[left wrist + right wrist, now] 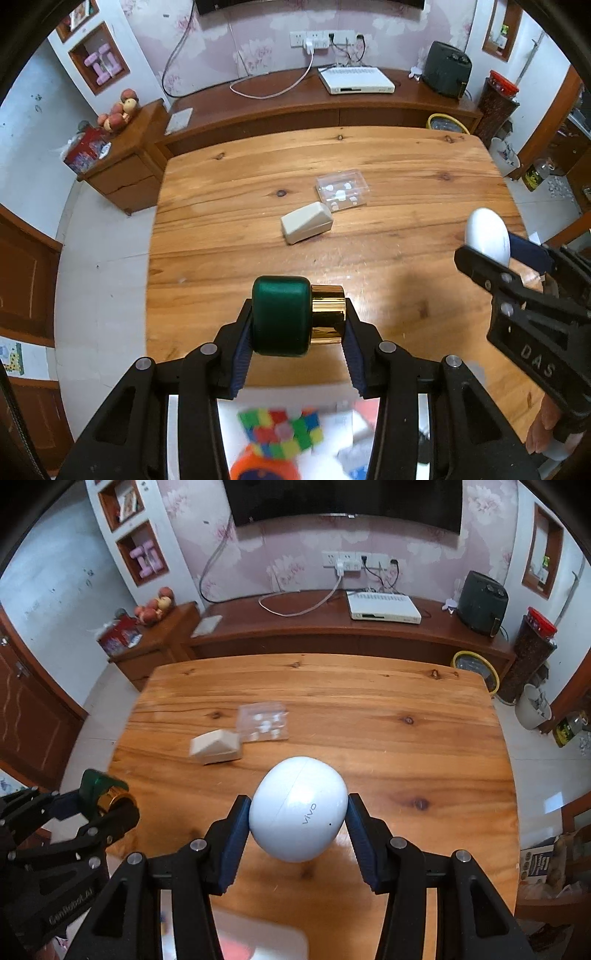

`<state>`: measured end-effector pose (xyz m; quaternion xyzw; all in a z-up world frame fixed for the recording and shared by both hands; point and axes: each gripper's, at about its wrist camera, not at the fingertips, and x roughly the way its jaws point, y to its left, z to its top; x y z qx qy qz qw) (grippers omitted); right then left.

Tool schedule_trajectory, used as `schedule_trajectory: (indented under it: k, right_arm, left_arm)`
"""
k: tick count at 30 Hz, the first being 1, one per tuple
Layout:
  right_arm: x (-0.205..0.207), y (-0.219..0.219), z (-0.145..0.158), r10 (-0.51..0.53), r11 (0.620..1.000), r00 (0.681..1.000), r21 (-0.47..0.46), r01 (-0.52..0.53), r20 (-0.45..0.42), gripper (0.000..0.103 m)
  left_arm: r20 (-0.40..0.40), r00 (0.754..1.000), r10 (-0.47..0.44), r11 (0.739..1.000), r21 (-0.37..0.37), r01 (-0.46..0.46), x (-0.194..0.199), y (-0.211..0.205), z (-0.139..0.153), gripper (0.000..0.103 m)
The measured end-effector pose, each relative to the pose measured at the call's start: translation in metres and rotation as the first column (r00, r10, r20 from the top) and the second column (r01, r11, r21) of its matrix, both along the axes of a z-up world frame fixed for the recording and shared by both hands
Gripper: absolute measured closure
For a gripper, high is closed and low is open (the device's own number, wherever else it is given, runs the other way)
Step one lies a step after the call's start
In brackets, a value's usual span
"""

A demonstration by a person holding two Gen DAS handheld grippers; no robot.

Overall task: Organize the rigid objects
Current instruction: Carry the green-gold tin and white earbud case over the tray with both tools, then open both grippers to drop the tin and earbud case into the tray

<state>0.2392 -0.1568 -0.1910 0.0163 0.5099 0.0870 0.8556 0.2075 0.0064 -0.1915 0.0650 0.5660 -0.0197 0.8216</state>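
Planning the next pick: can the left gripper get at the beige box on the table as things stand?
Probably not yet. The path looks clear, since the beige box lies in the open on the table, touching only the clear plastic case. But the left gripper is shut on the green and gold bottle.

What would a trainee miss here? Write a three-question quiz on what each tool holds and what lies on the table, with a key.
1. True or false: the left tool is shut on a green bottle with a gold cap.
2. Multiple choice: what does the right tool grip? A) a puzzle cube B) a white egg-shaped case C) a clear box
3. Short answer: which two things lie on the wooden table, and are they near each other?

Key
1. True; its pads press on the bottle's base and cap.
2. B
3. A beige wedge-shaped box and a clear plastic box, side by side near the table's middle; whether they touch is unclear.
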Motion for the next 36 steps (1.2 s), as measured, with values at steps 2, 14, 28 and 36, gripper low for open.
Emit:
schedule_trajectory:
  k: [2, 14, 28, 36]
  right_arm:
    - [-0.02, 0.004, 0.011, 0.012, 1.0, 1.0, 0.011, -0.013, 0.013, 0.051]
    - [-0.115, 0.022, 0.065, 0.085, 0.995, 0.992, 0.043, -0.089, 0.089, 0.051]
    - [-0.201, 0.066, 0.057, 0.245, 0.97, 0.968, -0.005, -0.245, 0.06, 0.051]
    - [-0.224, 0.103, -0.018, 0.36, 0.928, 0.925, -0.05, -0.368, -0.124, 0.051]
  left_arm:
    - [0.02, 1.0, -0.003, 1.0, 0.006, 0.003, -0.012, 0.004, 0.01, 0.057]
    - [0.102, 0.995, 0.021, 1.0, 0.011, -0.022, -0.089, 0.031, 0.057, 0.057]
    - [0.055, 0.995, 0.081, 0.997, 0.013, -0.082, -0.163, 0.074, 0.025, 0.057]
    - [-0.106, 0.988, 0.116, 0.993, 0.007, -0.116, -0.191, 0.091, -0.041, 0.057]
